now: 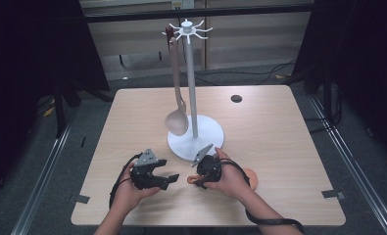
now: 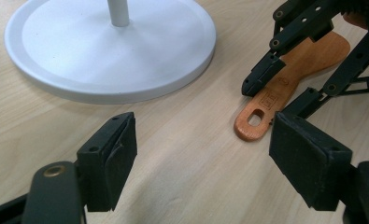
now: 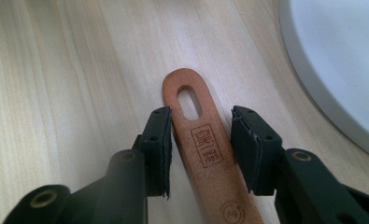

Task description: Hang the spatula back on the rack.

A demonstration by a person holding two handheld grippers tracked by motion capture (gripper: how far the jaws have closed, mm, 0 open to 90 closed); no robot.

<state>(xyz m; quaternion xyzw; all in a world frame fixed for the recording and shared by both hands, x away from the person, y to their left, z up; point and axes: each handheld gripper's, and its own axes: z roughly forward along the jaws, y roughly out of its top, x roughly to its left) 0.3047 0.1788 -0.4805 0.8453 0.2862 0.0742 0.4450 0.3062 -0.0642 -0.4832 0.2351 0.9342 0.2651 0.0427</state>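
A wooden spatula (image 1: 251, 177) lies flat on the table, its handle pointing left with a hanging hole at the end (image 2: 254, 120). My right gripper (image 1: 197, 180) straddles that handle (image 3: 210, 172) near the hole. In the right gripper view its jaws (image 3: 201, 144) sit close on either side; one pad meets the wood and the other shows a thin gap. My left gripper (image 1: 169, 180) rests low just to the left, open, with bare table between its pads (image 2: 203, 158). The right gripper's fingers (image 2: 261, 77) face it.
A white utensil stand (image 1: 191, 73) with a round base (image 1: 205, 142) rises just behind both grippers, hooks at its top. A pale ladle (image 1: 176, 122) hangs from one hook down to the base. A dark round hole (image 1: 236, 99) sits far right on the table.
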